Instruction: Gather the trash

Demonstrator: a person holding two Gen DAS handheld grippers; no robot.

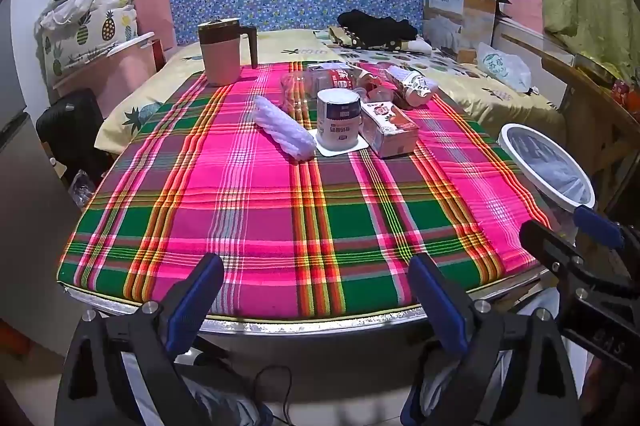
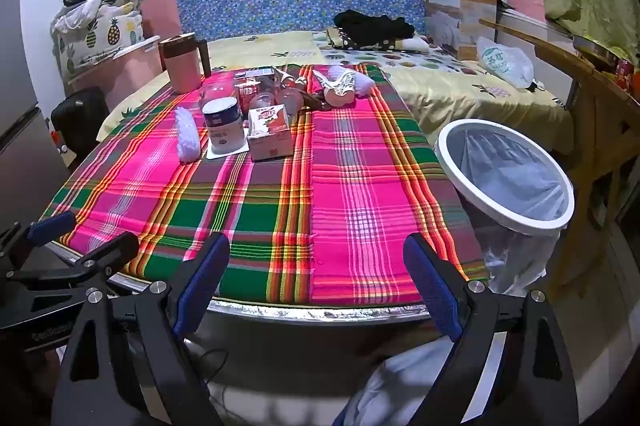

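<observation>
Wide plaid-covered surface [image 1: 256, 218], near metal-trimmed edge [image 2: 320, 310] at 6 o'clock, bare cloth across the whole near half. Trash bunched toward 12 o'clock, well apart from both grippers: white crumpled plastic wrap [image 1: 285, 126] lying at the cluster's 9 o'clock side, white paper cup [image 1: 339, 120] upright on a flat white lid or card, small juice carton [image 1: 390, 128] just beside the cup at its 3 o'clock, clear plastic packaging [image 1: 296, 88] and crumpled patterned wrappers [image 1: 414, 86] behind them. Pink jug with brown lid and handle [image 1: 222, 52] upright toward 11 o'clock, near the far edge. White-rimmed bin [image 2: 504, 174] beside the surface at 3 o'clock, lined with a clear bag, interior showing only the liner. Left gripper [image 1: 316, 296] hovering off the near edge, fingers [image 1: 194, 300] spread wide, nothing between them. Right gripper [image 2: 318, 284] likewise off the near edge, fingers [image 2: 434, 290] released and empty, bin rim near its 2 o'clock. Bed with yellow pineapple-print sheet [image 2: 460, 94] beyond the far edge, cardboard box [image 2: 460, 6] and white plastic bag [image 2: 506, 60] on it toward 1 o'clock.
</observation>
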